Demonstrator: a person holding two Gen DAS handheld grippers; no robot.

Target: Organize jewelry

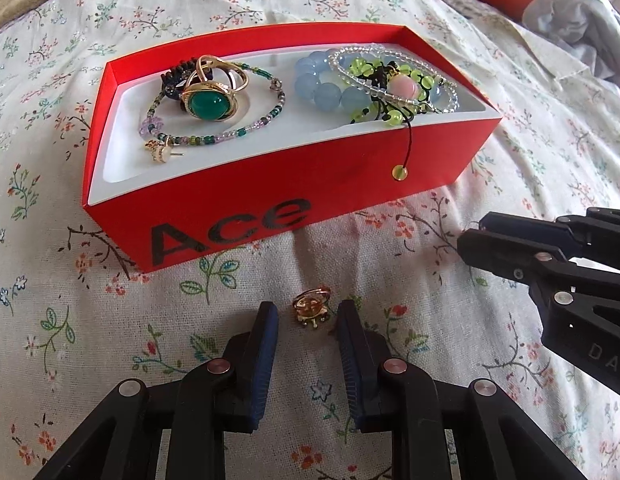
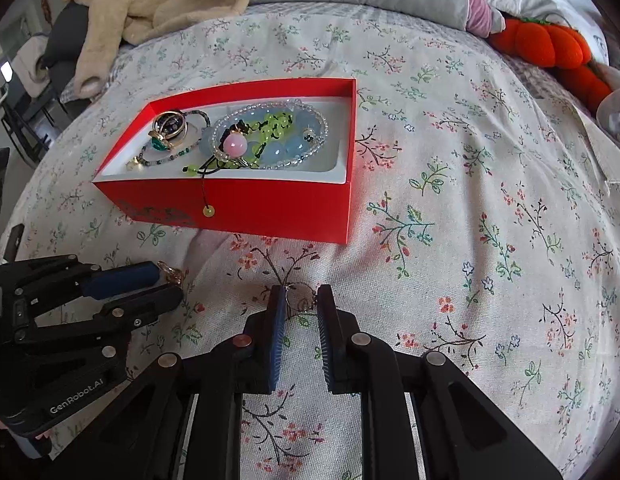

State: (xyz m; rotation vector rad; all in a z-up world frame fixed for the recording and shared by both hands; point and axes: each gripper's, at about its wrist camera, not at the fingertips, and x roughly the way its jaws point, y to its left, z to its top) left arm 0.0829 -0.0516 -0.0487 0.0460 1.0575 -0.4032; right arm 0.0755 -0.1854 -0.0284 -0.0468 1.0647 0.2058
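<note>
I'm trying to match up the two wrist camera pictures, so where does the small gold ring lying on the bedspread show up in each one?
Left wrist view: the small gold ring lies low in the middle, between the left gripper's fingertips.
Right wrist view: the ring is at lower left, at the tip of that gripper.
Shared landmark: the red box, just beyond the ring.

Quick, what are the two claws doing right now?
Left gripper: open around the gold ring, not pinching.
Right gripper: nearly shut; anything held, cannot tell.

One red box (image 1: 237,184), four bracelets (image 1: 322,80) — three rings (image 1: 209,105).
</note>
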